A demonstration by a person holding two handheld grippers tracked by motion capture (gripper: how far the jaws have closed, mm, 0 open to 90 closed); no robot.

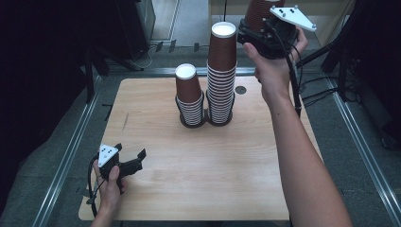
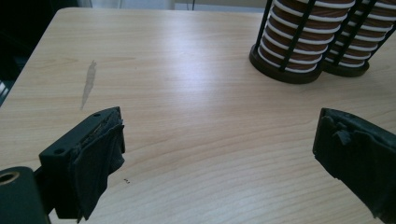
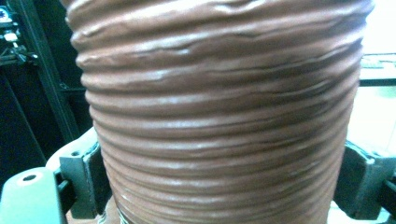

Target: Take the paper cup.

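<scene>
Two stacks of upside-down brown paper cups stand in black wire holders at the back middle of the wooden table (image 1: 198, 165): a short stack (image 1: 189, 94) and beside it a taller stack (image 1: 222, 71). High at the back right, my right gripper (image 1: 253, 29) is shut on a further nested bunch of brown cups (image 1: 259, 13). In the right gripper view their ribbed walls (image 3: 219, 107) sit between the two fingers (image 3: 81, 182). My left gripper (image 1: 130, 150) rests near the table's front left corner, open, with bare wood between its pads (image 2: 93, 158). The holders' bases (image 2: 294, 46) lie ahead of it.
A small dark round mark (image 1: 240, 89) lies on the table right of the tall stack. A grey smear (image 2: 88, 84) marks the wood at the left. Metal rails (image 1: 71, 151) run along the floor on both sides. Black stands and cables (image 1: 326, 90) crowd the back right.
</scene>
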